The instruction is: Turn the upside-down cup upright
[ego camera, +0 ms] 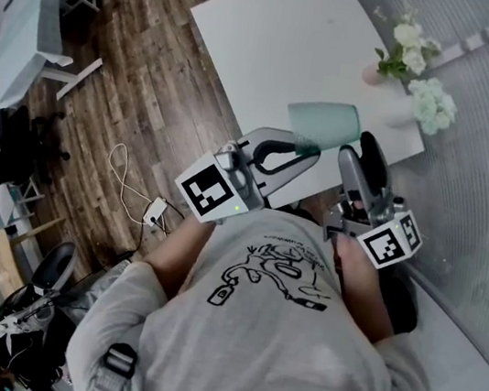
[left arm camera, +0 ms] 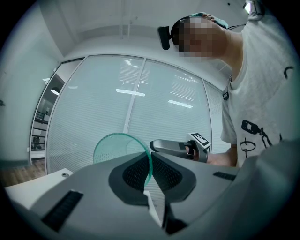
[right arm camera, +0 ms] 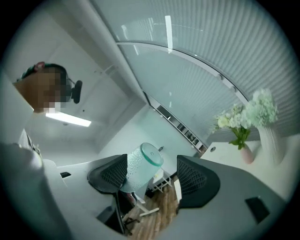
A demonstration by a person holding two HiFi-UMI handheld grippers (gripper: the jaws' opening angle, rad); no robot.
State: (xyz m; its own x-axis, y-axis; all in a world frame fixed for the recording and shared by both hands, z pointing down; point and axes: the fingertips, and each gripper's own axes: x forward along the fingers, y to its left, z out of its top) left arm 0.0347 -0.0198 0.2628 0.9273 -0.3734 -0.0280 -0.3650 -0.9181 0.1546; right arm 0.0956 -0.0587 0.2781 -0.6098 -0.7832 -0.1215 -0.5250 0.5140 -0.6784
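Note:
A translucent teal cup [ego camera: 325,123] hangs in the air over the near edge of the white table [ego camera: 271,37], lying on its side. My left gripper [ego camera: 303,148] is shut on the cup's thin wall at the rim. In the left gripper view the rim [left arm camera: 149,161] runs edge-on between the pads, and the cup's [left arm camera: 117,146] body bulges out to the left. My right gripper [ego camera: 361,147] is open just right of the cup. In the right gripper view the cup [right arm camera: 140,166] shows between the wide jaws, close to the left pad [right arm camera: 111,176], its closed base tilted up and to the right.
Two vases of flowers stand at the table's right corner: a small pink one [ego camera: 388,56] and a white one [ego camera: 432,102]. Frosted glass walls rise behind them. Wood floor, a cable [ego camera: 131,182] and office furniture lie to the left. The person's torso fills the lower head view.

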